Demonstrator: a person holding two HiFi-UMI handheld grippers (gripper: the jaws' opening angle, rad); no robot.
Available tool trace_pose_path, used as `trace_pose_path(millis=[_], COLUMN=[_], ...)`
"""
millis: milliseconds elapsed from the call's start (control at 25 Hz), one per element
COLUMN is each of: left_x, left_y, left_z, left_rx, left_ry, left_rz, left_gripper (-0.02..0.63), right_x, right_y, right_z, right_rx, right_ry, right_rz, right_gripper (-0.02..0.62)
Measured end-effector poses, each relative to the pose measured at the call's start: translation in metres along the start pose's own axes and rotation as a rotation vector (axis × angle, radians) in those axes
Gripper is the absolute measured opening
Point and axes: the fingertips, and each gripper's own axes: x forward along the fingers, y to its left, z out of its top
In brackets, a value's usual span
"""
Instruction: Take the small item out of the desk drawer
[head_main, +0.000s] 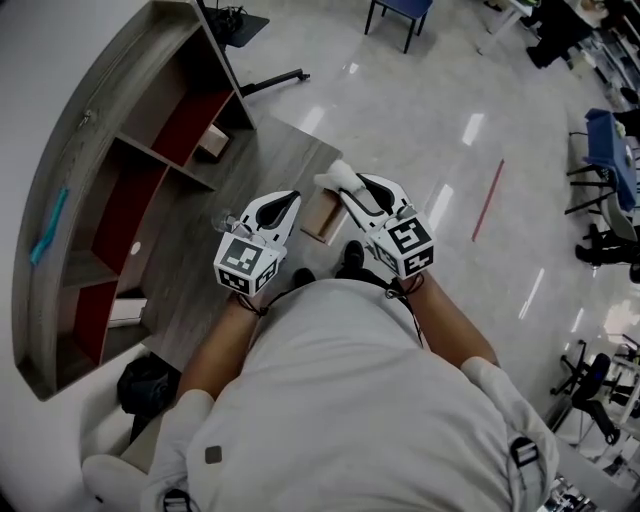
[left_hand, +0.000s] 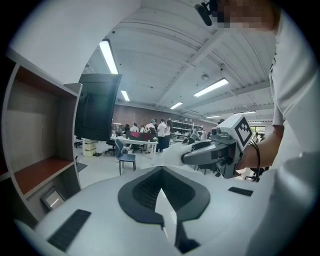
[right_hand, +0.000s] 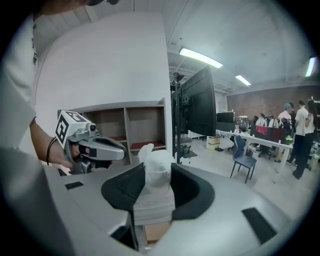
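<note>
The small item (right_hand: 156, 167), a white, soft-looking lump, is pinched between the jaws of the right claw (right_hand: 155, 172), raised clear of the open drawer (head_main: 322, 215) and hanging above the edge of the tabletop (head_main: 215, 285), with bare floor (head_main: 430, 110) just beyond. So it looks as good as out, and the risks lie in carrying and setting it down. The pads seem to grip only the lower part, while the rounded top bulges free above them. If the thing is as squashy as it looks, a quick swing or a slackened squeeze could let it slide out, and from here it would fall back into the drawer or down to the floor. The left claw (left_hand: 161, 172) is pressed together with nothing in it, held just beside the right one, so a careless turn could knock the two together and jolt the grip. The drawer stands pulled out toward the person's body and could be bumped. The shelf unit (head_main: 130, 150) is well apart and seems no threat.
</note>
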Motion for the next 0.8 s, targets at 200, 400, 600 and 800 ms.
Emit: trace_pose_path(millis=[200,400,600,800], left_x=[-0.010,-0.017,-0.025,-0.029], left_y=[-0.012,-0.023,-0.037,-0.050], left_z=[0.009,0.008,0.008,0.008], left_rx=[0.020,0.039,0.055,0.059], left_ry=[-0.021,-0.025,-0.027,-0.028], left_rz=[-0.048,-0.097,-0.138,-0.160], left_gripper=[0.015,0.015,0.015,0.015], right_x=[-0.019,-0.039,-0.060,-0.077], right_y=[0.013,0.028,0.039,0.044], right_z=[0.013,0.015,0.010,0.004], right_rx=[-0.015,-0.004,0.015,0.025], right_ry=[-0.031,-0.050,-0.062,-0.071], right_rz=[-0.043,-0.088,-0.129,-0.147], right_gripper=[0.163,0.163,0.163,0.163])
